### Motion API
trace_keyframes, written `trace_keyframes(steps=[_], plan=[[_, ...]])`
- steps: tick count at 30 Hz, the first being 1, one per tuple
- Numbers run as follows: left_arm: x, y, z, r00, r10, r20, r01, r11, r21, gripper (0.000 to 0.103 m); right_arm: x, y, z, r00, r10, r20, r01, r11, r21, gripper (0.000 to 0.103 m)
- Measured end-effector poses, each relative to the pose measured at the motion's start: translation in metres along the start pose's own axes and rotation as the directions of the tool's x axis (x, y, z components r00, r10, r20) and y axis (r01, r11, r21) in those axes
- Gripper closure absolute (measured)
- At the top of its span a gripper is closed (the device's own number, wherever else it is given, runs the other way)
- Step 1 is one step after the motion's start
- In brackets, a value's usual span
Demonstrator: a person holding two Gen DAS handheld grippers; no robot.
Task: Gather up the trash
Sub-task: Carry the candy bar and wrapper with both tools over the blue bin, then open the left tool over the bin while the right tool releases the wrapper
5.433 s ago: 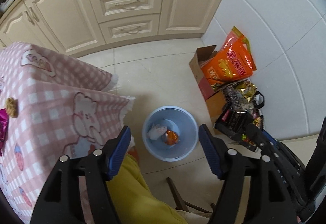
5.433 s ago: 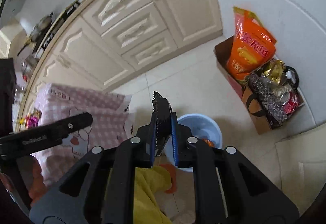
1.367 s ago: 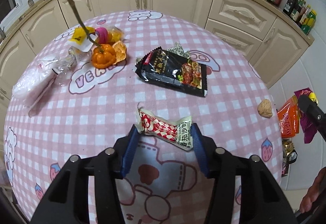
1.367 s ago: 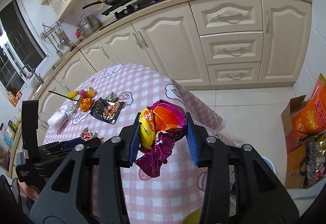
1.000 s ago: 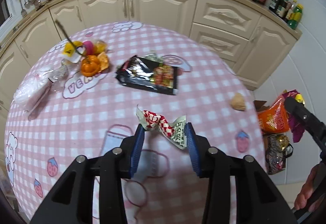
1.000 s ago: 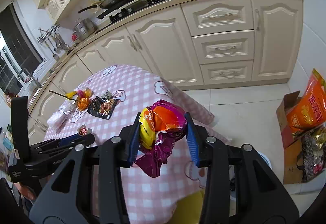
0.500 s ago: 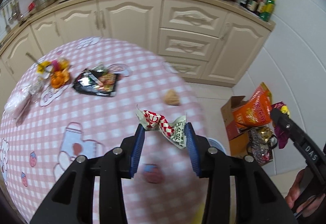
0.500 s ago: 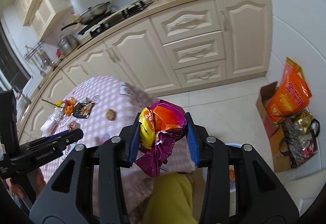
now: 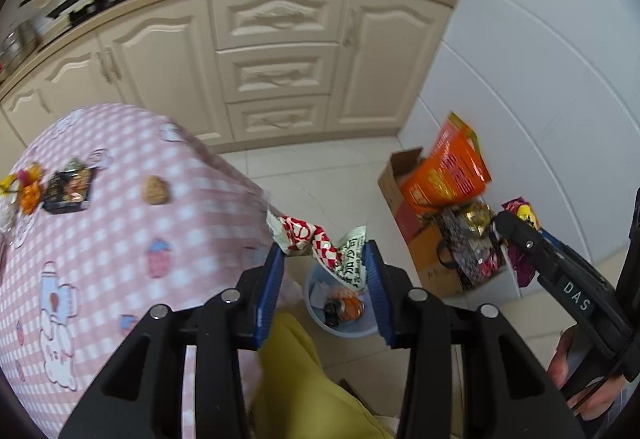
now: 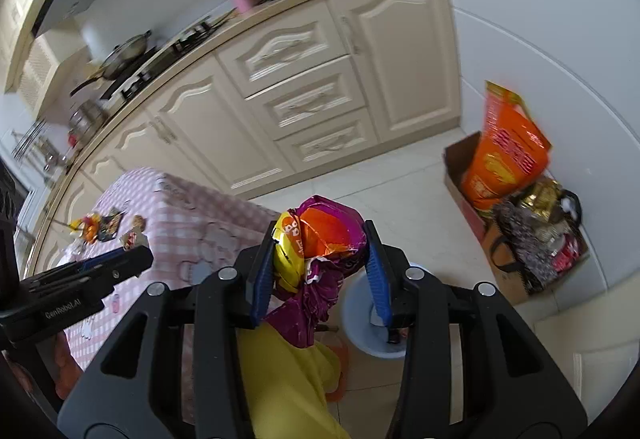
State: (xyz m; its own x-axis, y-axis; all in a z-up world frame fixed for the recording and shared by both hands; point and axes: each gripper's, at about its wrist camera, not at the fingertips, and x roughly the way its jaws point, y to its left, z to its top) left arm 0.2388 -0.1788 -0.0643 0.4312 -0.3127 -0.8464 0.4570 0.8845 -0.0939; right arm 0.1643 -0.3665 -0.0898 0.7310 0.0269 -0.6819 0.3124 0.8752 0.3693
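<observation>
My left gripper (image 9: 325, 271) is shut on a red-and-white checked wrapper (image 9: 320, 243) and holds it in the air above a blue bin (image 9: 340, 323) on the floor. The bin holds a few scraps. My right gripper (image 10: 320, 259) is shut on a crumpled purple, orange and yellow wrapper (image 10: 320, 235), held just left of and above the bin (image 10: 368, 327). On the pink checked table (image 9: 100, 239) lie a black snack packet (image 9: 68, 187), a brown walnut-like lump (image 9: 157, 190) and orange-yellow scraps (image 9: 24, 187).
A cardboard box (image 9: 400, 183) with an orange bag (image 9: 448, 175) and other packets stands by the white wall at the right. Cream cabinets (image 9: 276, 71) run along the back. A yellow trouser leg (image 9: 312, 383) is below the grippers.
Both grippers have swung right, off the table, with their wrappers still held. The blue bin has come into view under them; the table has slid to the left.
</observation>
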Motion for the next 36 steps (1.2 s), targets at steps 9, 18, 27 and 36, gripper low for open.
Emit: trace_keyframes(steps=[9, 18, 27, 36], plan=[[0.038, -0.058, 0.003, 0.995, -0.041, -0.089, 0.049, 0.995, 0.089, 0.062, 0.000, -0.050, -0.013, 0.998, -0.054, -0.031, 0.057, 0.994, 0.095, 0.063], [0.071, -0.066, 0.004, 0.987, -0.024, -0.162, 0.041, 0.994, 0.100, 0.045, 0.014, -0.067, -0.025, 0.994, -0.066, -0.089, 0.078, 0.987, 0.141, 0.062], [0.055, -0.025, 0.000, 0.992, 0.017, -0.128, -0.010, 0.999, 0.053, 0.043, 0.041, -0.034, -0.015, 0.991, -0.033, -0.132, 0.044, 0.996, 0.081, 0.034], [0.042, 0.006, -0.005, 0.993, 0.028, -0.112, -0.028, 1.000, 0.005, 0.041, 0.047, -0.014, -0.017, 0.988, -0.031, -0.148, 0.043, 0.996, 0.081, 0.031]])
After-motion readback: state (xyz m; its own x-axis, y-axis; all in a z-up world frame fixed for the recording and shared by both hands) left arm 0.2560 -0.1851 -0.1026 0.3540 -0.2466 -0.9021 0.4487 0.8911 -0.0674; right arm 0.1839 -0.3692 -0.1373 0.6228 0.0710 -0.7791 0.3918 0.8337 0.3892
